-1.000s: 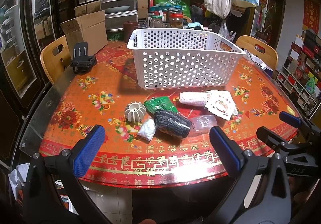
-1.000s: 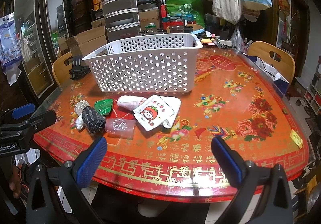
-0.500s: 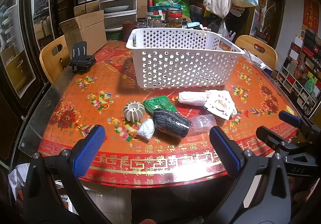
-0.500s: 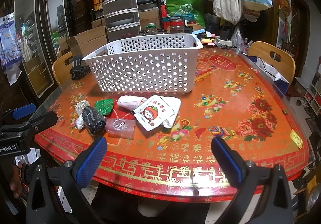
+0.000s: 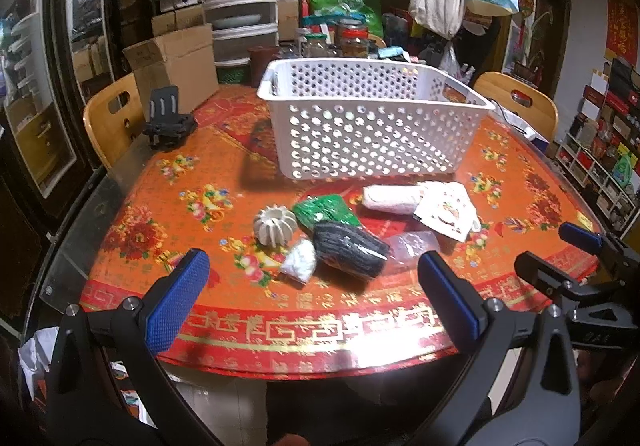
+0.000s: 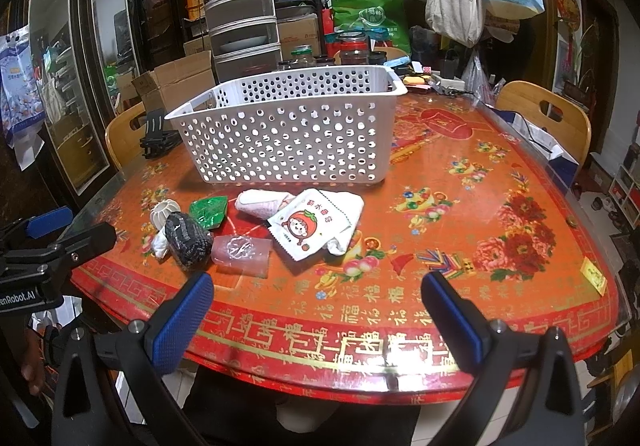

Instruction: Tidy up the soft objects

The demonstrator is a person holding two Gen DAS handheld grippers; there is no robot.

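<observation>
1. The right gripper (image 6: 316,310) hangs over the near edge of the round table (image 6: 460,246), its blue-padded jaws spread wide with nothing between them.
2. A white perforated basket (image 6: 288,138) stands on the red floral tablecloth beyond.
3. In front of it lie a rolled white cloth (image 6: 260,204), a wet-wipe packet with a cartoon face (image 6: 310,228), a green foil packet (image 6: 209,211), a black knitted bundle (image 6: 187,240), a clear pinkish pouch (image 6: 242,251) and a white ribbed ornament (image 6: 163,212).
4. The left gripper (image 6: 68,230) juts in at the left edge, also spread.
</observation>
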